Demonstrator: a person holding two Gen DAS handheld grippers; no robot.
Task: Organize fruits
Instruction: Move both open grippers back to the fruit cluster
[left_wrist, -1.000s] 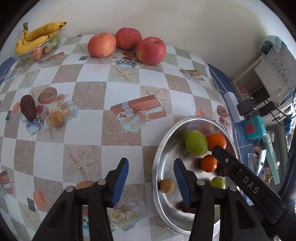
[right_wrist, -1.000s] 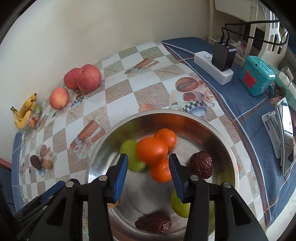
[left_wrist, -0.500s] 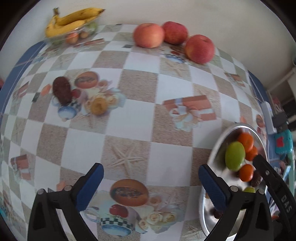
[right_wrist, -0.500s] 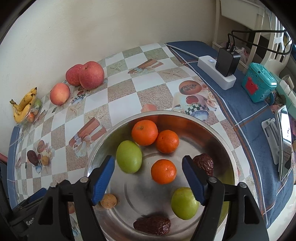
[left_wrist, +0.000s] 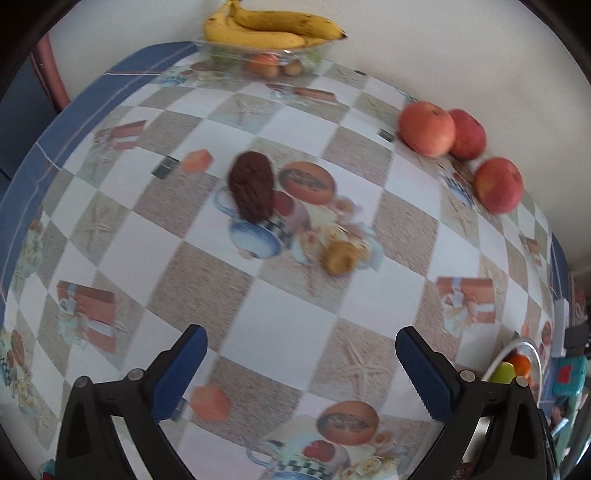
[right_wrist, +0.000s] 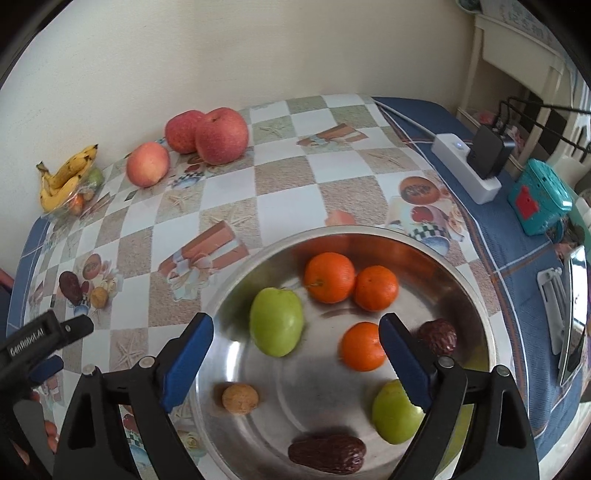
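Observation:
A steel bowl (right_wrist: 469, 291) holds three oranges (right_wrist: 329, 277), two green fruits (right_wrist: 276, 321), two dark dates (right_wrist: 327, 453) and a walnut (right_wrist: 240, 398). My right gripper (right_wrist: 295, 358) is open and empty above the bowl. My left gripper (left_wrist: 301, 373) is open and empty over the checked tablecloth. Ahead of it lie a dark date (left_wrist: 252, 192) and a walnut (left_wrist: 338, 256). Both also show in the right wrist view, the date (right_wrist: 71, 288) at far left. Three apples (left_wrist: 426, 129) sit by the wall.
A bunch of bananas (left_wrist: 269, 26) lies on a clear tray of small fruit at the back. A power strip with a plug (right_wrist: 476, 166), a teal box (right_wrist: 539, 197) and a phone (right_wrist: 569, 317) lie right of the bowl. The bowl's rim (left_wrist: 517, 347) shows at my left gripper's right.
Both grippers have opened wide. The right one let an orange go into the bowl. The left one swung left away from the bowl, toward the date and walnut on the cloth.

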